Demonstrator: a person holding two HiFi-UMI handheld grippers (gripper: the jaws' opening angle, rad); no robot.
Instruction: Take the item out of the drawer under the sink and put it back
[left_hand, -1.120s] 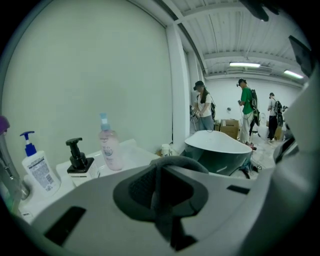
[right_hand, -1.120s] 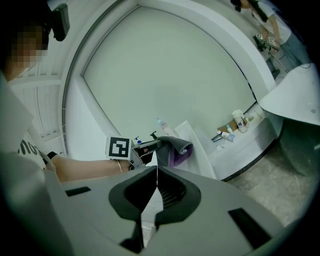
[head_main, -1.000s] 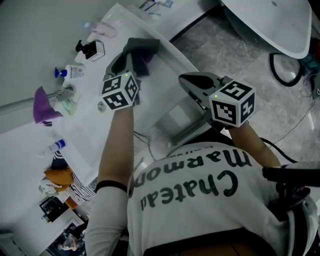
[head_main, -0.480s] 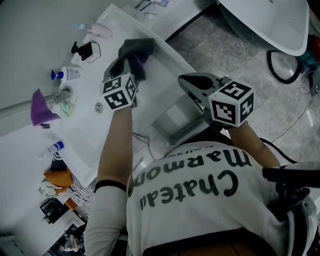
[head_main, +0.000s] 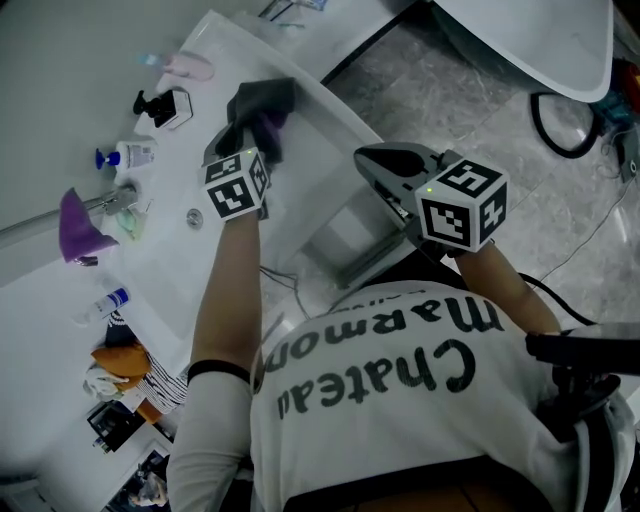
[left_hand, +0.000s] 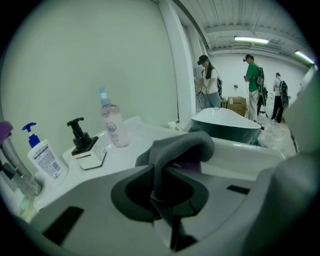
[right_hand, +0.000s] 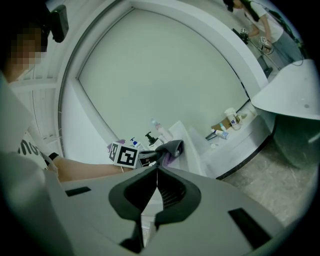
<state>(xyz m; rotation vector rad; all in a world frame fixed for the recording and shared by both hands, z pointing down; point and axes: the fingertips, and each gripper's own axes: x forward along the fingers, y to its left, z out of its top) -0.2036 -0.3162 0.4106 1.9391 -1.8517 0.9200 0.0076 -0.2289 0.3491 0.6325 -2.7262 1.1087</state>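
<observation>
The left gripper (head_main: 248, 128) has come down a little over the white counter (head_main: 170, 275). Its fingers are clamped hard on the grey cloth (head_main: 262, 103), which sticks out ahead of them in a folded loop with a bit of purple showing underneath. The left gripper view shows the pinch plainly, with the cloth caught right where the fingers meet. So the item is out of the drawer (head_main: 345, 235) and held over the far part of the counter, near the black pump bottle (head_main: 163, 103) and the pink spray bottle (head_main: 190, 68). Whether it already brushes the surface I cannot tell. The drawer stands pulled open below the counter's front edge. The right gripper (head_main: 378, 160) hovers above it, fingers pressed together with nothing between them. To my eye the taking-out half is done, and this lowering looks like a brief set-down or a pause, with the return to the drawer still to do. Compared with a second ago, the cloth sits lower and a touch nearer the bottles, and the left gripper tips more steeply down. The right gripper and the drawer look unmoved, and the bottles' slight drift in the head view seems to be the camera shifting.
</observation>
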